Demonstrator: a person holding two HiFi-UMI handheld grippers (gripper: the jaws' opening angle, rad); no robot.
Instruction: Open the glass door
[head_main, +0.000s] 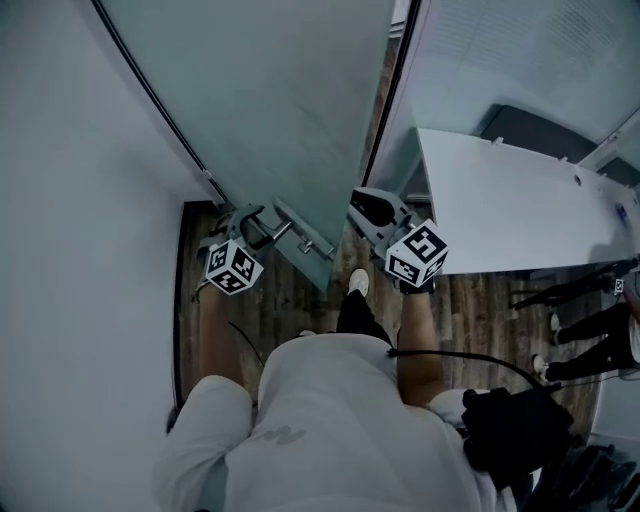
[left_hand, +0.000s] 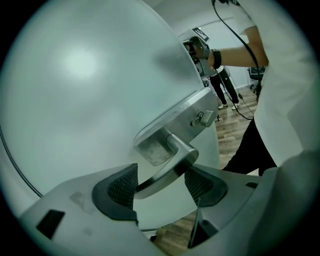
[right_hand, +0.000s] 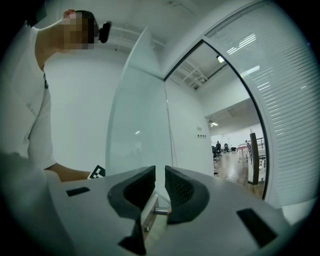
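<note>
The frosted glass door (head_main: 270, 100) stands swung inward, and its metal lever handle (head_main: 283, 232) sticks out at its lower edge. My left gripper (head_main: 248, 218) is at that handle. In the left gripper view the handle (left_hand: 172, 167) lies between the wide-open jaws of my left gripper (left_hand: 160, 187), and neither pad presses on it. My right gripper (head_main: 362, 205) is at the door's free edge, just above the lock plate (right_hand: 149, 222). In the right gripper view its jaws (right_hand: 160, 187) stand at a narrow gap with the door's edge (right_hand: 165, 125) running down into it.
A white wall (head_main: 70, 200) closes the left side. A white table (head_main: 520, 210) stands to the right, behind a glass partition with a dark frame (head_main: 385, 100). A person's legs (head_main: 600, 330) show at the far right. A black bag (head_main: 520, 425) hangs at my right hip.
</note>
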